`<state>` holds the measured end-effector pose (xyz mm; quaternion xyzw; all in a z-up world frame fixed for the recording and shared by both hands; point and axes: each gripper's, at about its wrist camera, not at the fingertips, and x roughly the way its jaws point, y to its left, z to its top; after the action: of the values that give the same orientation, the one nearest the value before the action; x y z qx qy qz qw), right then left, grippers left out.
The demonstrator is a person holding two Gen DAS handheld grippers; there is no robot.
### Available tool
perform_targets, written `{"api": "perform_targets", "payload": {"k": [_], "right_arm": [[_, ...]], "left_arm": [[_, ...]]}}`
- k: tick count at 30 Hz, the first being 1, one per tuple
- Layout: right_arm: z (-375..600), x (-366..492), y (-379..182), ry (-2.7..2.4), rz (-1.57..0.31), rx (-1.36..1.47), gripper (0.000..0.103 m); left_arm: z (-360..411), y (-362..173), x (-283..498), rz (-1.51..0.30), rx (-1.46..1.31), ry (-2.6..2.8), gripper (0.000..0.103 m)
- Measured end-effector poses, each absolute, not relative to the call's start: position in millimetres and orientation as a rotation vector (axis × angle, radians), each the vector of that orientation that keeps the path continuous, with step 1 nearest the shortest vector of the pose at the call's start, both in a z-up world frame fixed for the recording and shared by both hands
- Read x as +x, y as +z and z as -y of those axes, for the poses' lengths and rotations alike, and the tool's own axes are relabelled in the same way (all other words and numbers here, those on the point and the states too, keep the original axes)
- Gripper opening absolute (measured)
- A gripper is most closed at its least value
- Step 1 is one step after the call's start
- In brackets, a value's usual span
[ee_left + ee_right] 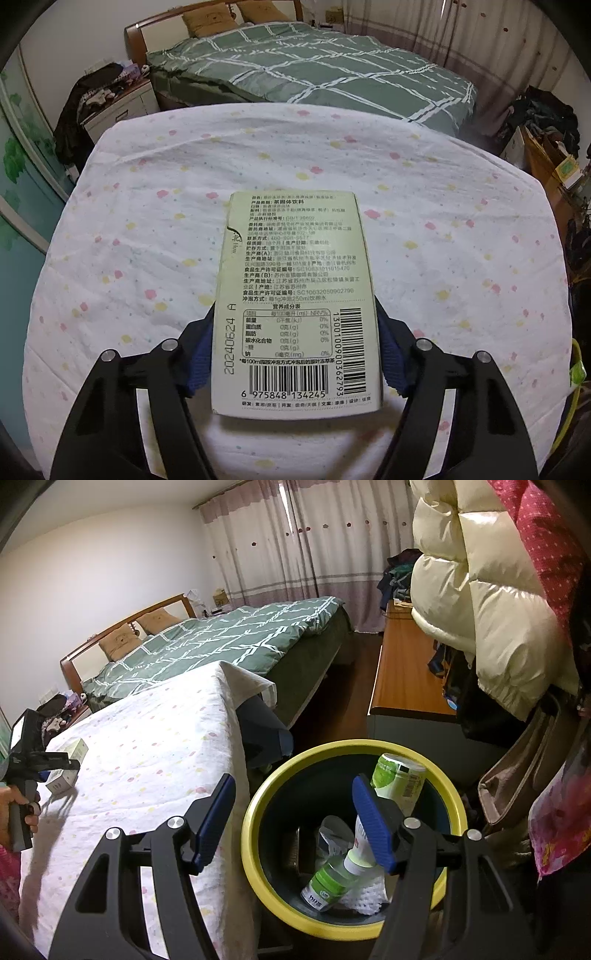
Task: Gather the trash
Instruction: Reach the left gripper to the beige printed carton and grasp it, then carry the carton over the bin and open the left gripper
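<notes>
My left gripper (295,350) is shut on a pale green tea box (295,295), printed side up with barcodes, held just above the table with the flowered white cloth (147,240). In the right wrist view the same box (68,762) shows in the left gripper (44,764) at the far left. My right gripper (293,816) is open and empty above the yellow-rimmed dark trash bin (258,812) beside the table. The bin holds a green-labelled bottle (332,878), a white tube (360,849), a green-and-white can (399,779) and crumpled wrappers.
A bed with a green checked quilt (229,638) lies beyond the table. A wooden-topped cabinet (402,679) stands right of the bin, with a cream puffer jacket (480,602) and bags hanging above. A cluttered nightstand (110,107) stands at far left.
</notes>
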<state>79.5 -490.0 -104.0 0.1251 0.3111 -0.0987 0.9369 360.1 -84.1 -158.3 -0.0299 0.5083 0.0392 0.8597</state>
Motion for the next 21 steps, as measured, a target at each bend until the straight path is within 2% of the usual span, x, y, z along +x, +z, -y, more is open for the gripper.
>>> {"api": "perform_targets", "payload": {"k": [11, 21], "right_arm": [[483.9, 54.2, -98.6, -0.21, -0.626, 0.248, 0.063], [490.8, 0.2, -83.0, -0.283, -0.582, 0.232, 0.063]], "left_arm": [[120.6, -130.8, 302.3, -0.98, 0.033, -0.07, 0.071], [233.1, -89.8, 216.3, -0.912, 0.147, -0.406, 0.071]]}}
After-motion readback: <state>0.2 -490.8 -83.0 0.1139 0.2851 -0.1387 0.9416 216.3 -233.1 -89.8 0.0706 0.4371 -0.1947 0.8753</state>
